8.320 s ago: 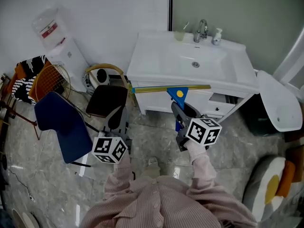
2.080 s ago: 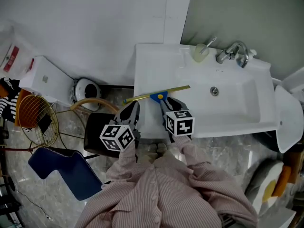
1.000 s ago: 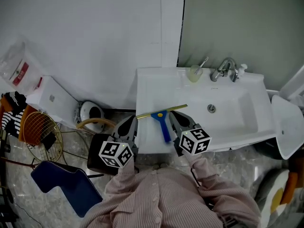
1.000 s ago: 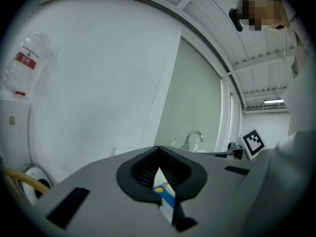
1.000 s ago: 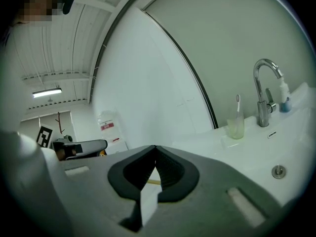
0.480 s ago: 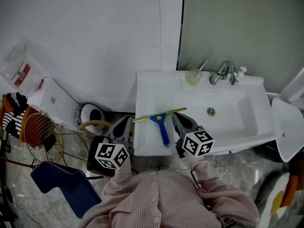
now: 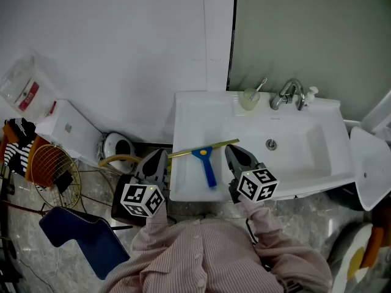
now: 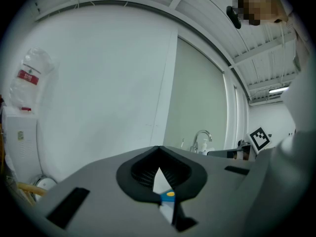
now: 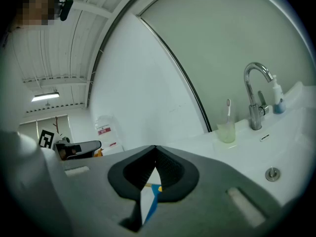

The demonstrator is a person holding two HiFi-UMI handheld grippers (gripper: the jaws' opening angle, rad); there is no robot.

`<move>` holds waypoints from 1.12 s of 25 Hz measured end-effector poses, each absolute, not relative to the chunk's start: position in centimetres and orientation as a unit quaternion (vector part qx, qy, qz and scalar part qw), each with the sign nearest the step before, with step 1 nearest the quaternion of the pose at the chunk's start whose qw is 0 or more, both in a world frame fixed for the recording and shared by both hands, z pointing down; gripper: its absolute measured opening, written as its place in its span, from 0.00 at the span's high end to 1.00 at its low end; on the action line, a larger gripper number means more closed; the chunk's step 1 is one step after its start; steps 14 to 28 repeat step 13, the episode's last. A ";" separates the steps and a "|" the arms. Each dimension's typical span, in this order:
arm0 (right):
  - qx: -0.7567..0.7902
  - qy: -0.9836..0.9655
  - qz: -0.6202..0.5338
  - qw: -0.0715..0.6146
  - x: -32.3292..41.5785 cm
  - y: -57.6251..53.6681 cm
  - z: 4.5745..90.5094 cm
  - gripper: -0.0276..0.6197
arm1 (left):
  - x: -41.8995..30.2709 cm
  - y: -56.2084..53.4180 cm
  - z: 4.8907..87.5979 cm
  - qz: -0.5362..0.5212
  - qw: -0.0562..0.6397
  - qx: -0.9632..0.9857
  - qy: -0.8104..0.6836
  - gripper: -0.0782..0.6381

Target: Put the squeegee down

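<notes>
The squeegee (image 7: 208, 165), with a blue handle and a long yellow blade, lies flat on the left ledge of the white sink (image 7: 189, 115). No gripper touches it. My right gripper (image 7: 235, 152) is shut and empty, just right of the handle, over the sink's front edge. My left gripper (image 7: 156, 158) is also shut and empty, just off the sink's left edge near the blade's end. In the left gripper view the jaws (image 8: 158, 149) meet at the tips, with a bit of the squeegee (image 8: 168, 196) showing through the gap behind them. The right gripper view shows the same: closed jaws (image 9: 155, 148), squeegee (image 9: 153, 201) behind.
A faucet (image 7: 287, 94), a cup with a toothbrush (image 7: 249, 99) and a small soap bottle (image 7: 312, 93) stand at the sink's back. Left of the sink on the floor are a dark stool (image 7: 124, 195), a wire basket (image 7: 52, 166) and a blue chair (image 7: 85, 242). A white toilet lid (image 7: 370, 170) is at the right.
The right gripper carried the squeegee to the sink and let it go on the left ledge. Over the last second it slid slightly to the right, away from the handle.
</notes>
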State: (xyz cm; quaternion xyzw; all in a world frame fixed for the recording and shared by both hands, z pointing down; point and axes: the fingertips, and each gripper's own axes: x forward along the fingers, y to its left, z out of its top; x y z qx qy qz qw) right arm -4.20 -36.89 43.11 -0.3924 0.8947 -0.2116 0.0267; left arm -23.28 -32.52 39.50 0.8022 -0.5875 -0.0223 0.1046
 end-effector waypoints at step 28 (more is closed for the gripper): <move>-0.396 0.890 -0.225 0.028 -3.0 -37.6 43.7 0.95 | -23.4 -32.6 40.5 -0.010 0.112 0.795 -0.596 0.89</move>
